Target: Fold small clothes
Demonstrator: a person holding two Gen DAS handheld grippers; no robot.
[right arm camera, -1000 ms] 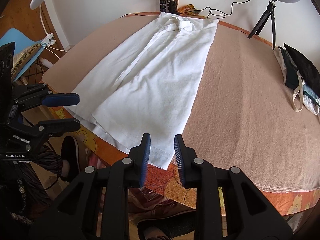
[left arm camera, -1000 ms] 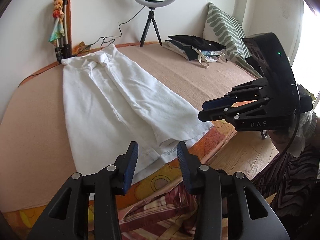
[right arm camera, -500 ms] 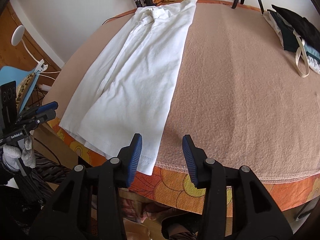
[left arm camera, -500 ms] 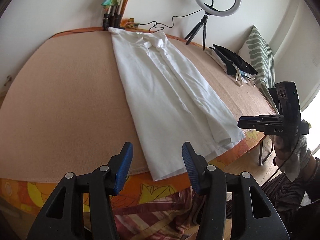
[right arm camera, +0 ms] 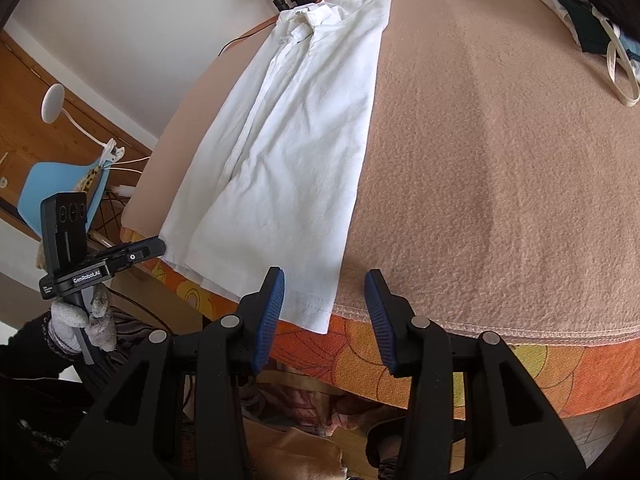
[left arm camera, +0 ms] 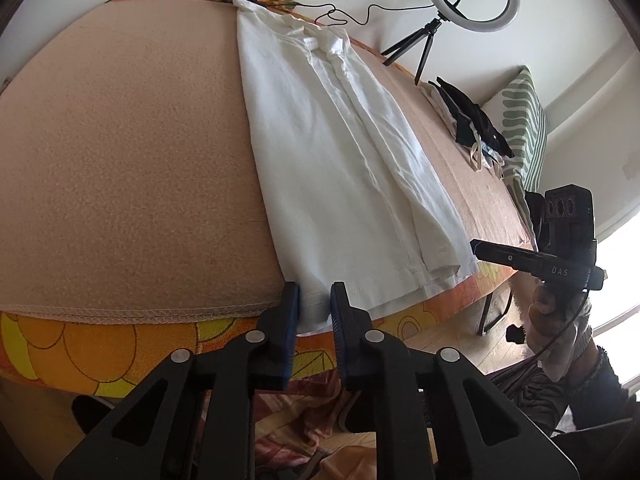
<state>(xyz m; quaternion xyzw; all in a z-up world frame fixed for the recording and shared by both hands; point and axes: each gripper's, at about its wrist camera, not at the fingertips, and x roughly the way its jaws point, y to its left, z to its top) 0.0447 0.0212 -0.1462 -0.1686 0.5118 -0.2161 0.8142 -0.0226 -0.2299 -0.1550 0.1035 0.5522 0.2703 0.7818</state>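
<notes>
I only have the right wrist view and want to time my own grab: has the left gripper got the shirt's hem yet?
Observer: Yes. The left gripper has just been closing, and a hem corner of the white shirt is pinched between its pads.
Operator: Thanks. What lies beyond the clothes pile? My view cuts off there.
Observer: A green-striped pillow stands just beyond the pile of dark clothes.
</notes>
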